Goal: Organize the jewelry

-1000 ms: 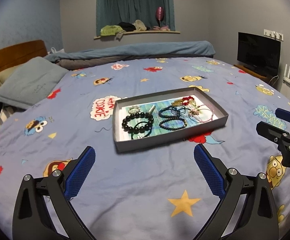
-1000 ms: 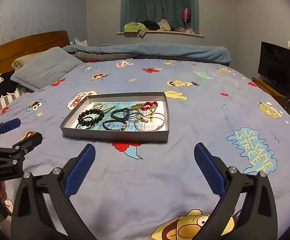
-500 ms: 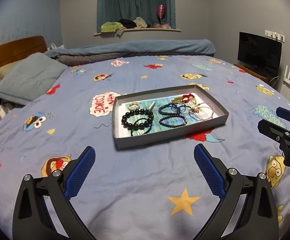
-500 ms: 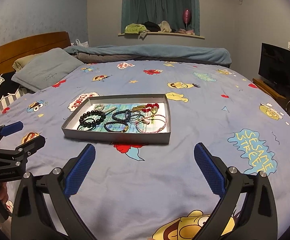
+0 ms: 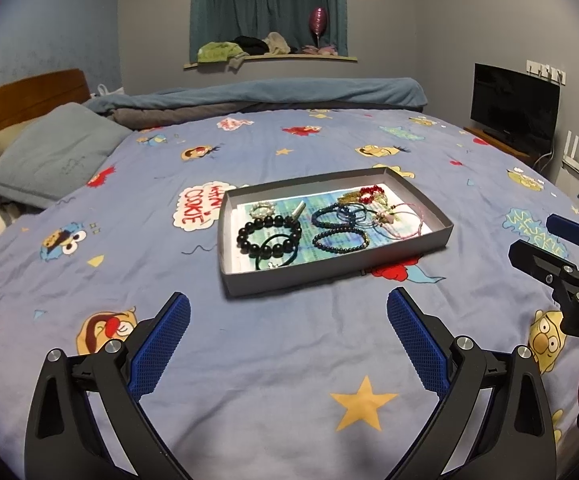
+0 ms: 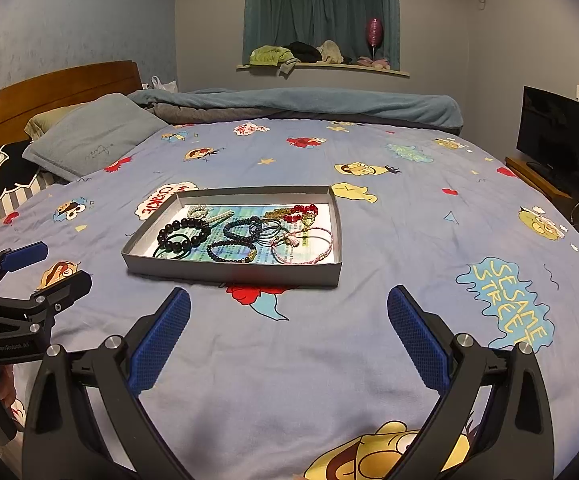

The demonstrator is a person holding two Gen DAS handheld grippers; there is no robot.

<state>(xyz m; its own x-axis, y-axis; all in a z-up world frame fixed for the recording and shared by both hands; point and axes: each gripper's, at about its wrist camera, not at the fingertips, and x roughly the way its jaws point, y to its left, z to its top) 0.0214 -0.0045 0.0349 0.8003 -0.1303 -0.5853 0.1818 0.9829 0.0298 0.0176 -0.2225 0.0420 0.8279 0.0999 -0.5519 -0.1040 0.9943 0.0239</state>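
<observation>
Open blue bedsheet (image 5: 289,360) is lying between the left gripper (image 5: 288,320) and the grey tray (image 5: 441,227) at the centre of the frame, so nothing is blocking a straight reach to the tray's near wall. In the right wrist view, bare sheet is likewise stretching from the right gripper (image 6: 288,320) up to the tray. The tray's low walls are ringing the bracelets (image 6: 229,236), which are crowding its floor and touching or overlapping one another. Pillows (image 6: 93,140) are taking up the upper left, a rolled blanket (image 6: 309,106) is running along the top, and a television (image 6: 561,136) is standing at the right edge.
</observation>
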